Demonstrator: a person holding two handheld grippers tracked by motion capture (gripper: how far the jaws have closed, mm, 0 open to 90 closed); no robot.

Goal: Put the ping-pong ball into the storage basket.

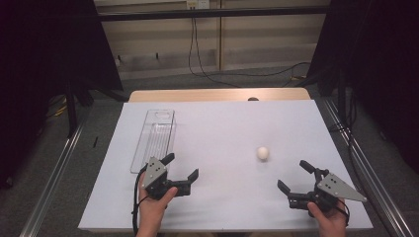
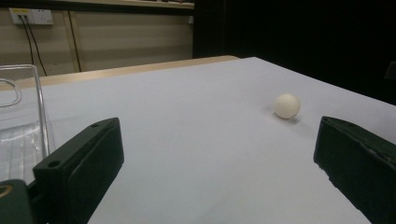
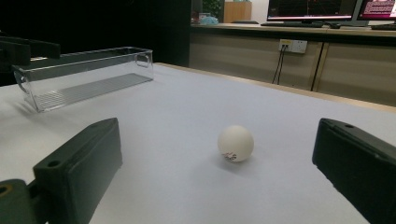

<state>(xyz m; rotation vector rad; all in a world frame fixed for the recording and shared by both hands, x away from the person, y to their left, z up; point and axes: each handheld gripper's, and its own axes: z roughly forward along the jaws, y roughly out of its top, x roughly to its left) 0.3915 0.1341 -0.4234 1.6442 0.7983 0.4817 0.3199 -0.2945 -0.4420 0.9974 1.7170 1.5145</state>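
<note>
right tongs (image 1: 295, 176): wide open, empty, near front-right corner of surface (image 1: 222, 123) | left tongs (image 1: 181, 165): wide open, empty, near front edge | step: judged reach for ball (image 1: 263, 152); straddle centred, close gently, it rolls | ball: right of centre, round, no long axis | clear bin (image 1: 155, 136): left side, long axis front-to-back

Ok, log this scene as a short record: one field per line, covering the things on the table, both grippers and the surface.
ball: small white round ball lying free on the sheet, with a small dark mark low on its side in the right gripper view
bin: long clear plastic bin, empty, at the table's left
left gripper: open, beside the bin's near end, holding nothing
right gripper: open, nearer to the ball, not touching it
surface: white sheet over a wooden table
</note>
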